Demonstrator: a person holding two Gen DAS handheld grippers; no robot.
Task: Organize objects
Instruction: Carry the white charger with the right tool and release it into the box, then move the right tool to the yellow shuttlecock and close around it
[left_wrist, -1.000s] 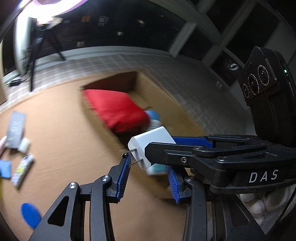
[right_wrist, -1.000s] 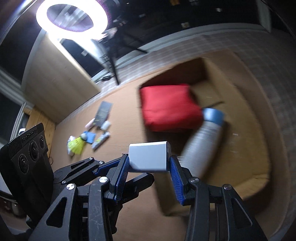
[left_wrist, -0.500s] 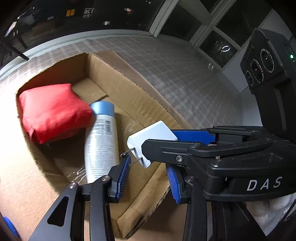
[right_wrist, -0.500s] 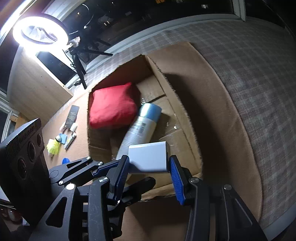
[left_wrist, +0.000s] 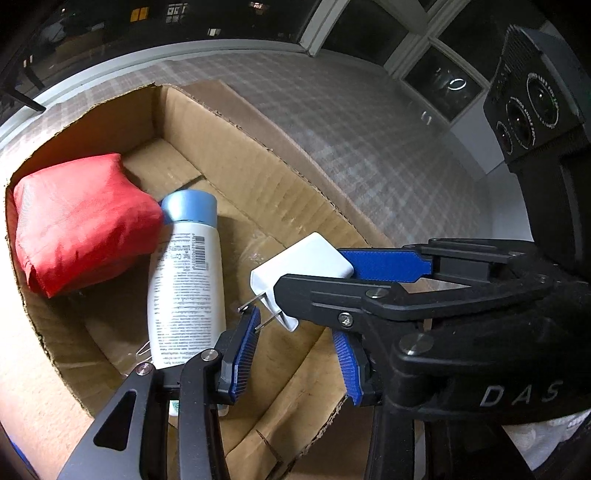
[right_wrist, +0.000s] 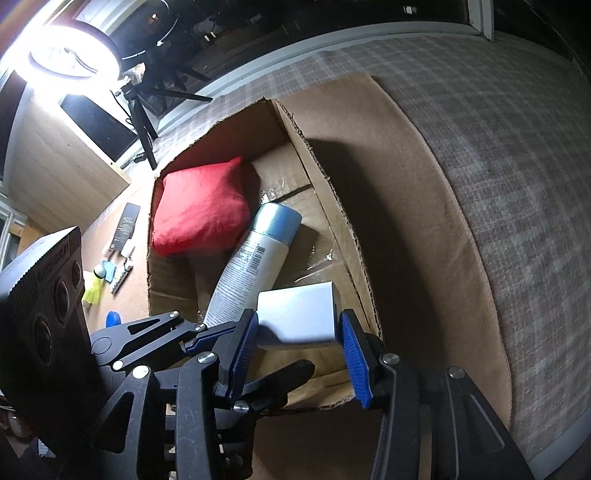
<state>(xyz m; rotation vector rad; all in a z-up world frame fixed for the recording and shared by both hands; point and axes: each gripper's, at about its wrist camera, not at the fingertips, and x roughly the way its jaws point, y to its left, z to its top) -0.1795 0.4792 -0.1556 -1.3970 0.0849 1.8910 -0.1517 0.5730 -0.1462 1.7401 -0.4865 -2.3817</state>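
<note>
Directly between the blue pads of the right gripper (right_wrist: 297, 334) sits a white charger (right_wrist: 297, 315), pinched on its two flat sides and held over the near right corner of an open cardboard box (right_wrist: 325, 177). The left gripper (left_wrist: 295, 350) crosses in front of it from the side; its jaws stand spread, and whether its near pad touches the charger's metal prongs (left_wrist: 255, 314) I cannot tell. Below the charger and a little ahead, the box floor is bare cardboard, the only free patch. To the gripper's left lies a white bottle with a blue cap (right_wrist: 255, 258), slanted across the floor, its cap end against a red pouch (right_wrist: 201, 210) filling the far left corner. The box's torn right wall runs just beside the right pad, its flap folded outward onto checked carpet (right_wrist: 517, 147). Small items (right_wrist: 110, 273) lie well apart, outside the box's left wall.
</note>
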